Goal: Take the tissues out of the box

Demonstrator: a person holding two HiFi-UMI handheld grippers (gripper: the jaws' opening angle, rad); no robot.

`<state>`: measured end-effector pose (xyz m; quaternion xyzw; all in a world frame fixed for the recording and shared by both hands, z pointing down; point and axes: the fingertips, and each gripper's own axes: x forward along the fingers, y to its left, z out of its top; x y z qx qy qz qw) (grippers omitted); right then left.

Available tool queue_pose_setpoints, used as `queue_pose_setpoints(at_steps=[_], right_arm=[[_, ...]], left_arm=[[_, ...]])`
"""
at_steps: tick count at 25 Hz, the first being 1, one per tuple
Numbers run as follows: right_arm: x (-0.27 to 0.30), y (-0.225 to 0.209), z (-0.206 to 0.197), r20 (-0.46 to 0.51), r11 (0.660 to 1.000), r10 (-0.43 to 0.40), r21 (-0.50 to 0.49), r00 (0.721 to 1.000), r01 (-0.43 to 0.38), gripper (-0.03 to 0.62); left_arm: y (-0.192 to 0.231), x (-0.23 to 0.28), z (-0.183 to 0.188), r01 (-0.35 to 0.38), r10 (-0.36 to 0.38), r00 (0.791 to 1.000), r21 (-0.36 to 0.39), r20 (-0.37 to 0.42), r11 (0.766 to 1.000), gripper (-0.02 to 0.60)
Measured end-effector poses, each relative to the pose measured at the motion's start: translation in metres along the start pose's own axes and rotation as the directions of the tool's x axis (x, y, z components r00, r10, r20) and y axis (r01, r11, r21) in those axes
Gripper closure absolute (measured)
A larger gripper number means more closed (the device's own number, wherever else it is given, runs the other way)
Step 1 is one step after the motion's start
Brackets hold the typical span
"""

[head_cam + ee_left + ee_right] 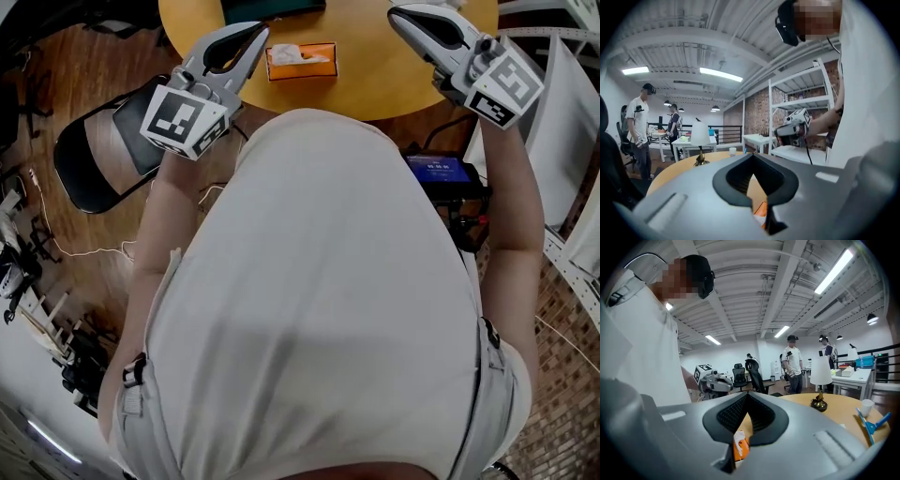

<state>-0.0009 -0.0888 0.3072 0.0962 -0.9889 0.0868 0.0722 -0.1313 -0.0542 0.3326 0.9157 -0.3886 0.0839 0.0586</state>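
Observation:
An orange tissue box [301, 62] with white tissue sticking out of its top lies on the round wooden table [394, 75]. My left gripper [255, 30] hovers just left of the box near the table's edge, its jaws shut with nothing between them. My right gripper [394, 13] hangs over the table to the box's right, apart from it, jaws shut and empty too. In the left gripper view the box [761, 208] shows as an orange sliver through the gap below the closed jaw tips. The right gripper view shows the box [739, 446] the same way.
A black folding chair [94, 159] stands left of the table. A device with a blue screen [441, 172] sits low at the right, beside white shelving [801, 117]. A table lamp [820, 380] and a paper cup [866, 406] stand farther along the table. Several people stand in the background.

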Motion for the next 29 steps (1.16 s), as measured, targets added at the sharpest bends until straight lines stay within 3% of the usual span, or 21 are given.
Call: queue_pose_setpoints(at_steps=[3, 6, 23, 29], right_arm=[[0.011, -0.001, 0.006, 0.010, 1.000, 0.028, -0.009, 1.000, -0.027, 0.594], [0.012, 0.001, 0.010, 0.043, 0.999, 0.053, -0.005, 0.998, -0.053, 0.594], [0.019, 0.013, 0.013, 0.039, 0.995, 0.099, -0.017, 0.994, -0.099, 0.594], [0.021, 0.019, 0.015, 0.045, 0.990, 0.142, -0.027, 0.989, -0.141, 0.594]], left_arm=[[0.008, -0.008, 0.020, -0.005, 0.009, 0.997, -0.056, 0.078, 0.998, 0.581], [0.009, -0.008, 0.023, -0.010, 0.019, 0.994, -0.086, 0.107, 0.996, 0.581], [0.007, -0.011, 0.006, -0.017, 0.033, 0.996, -0.176, 0.085, 0.984, 0.581], [0.004, -0.008, 0.006, 0.013, 0.000, 0.997, -0.172, 0.075, 0.985, 0.581]])
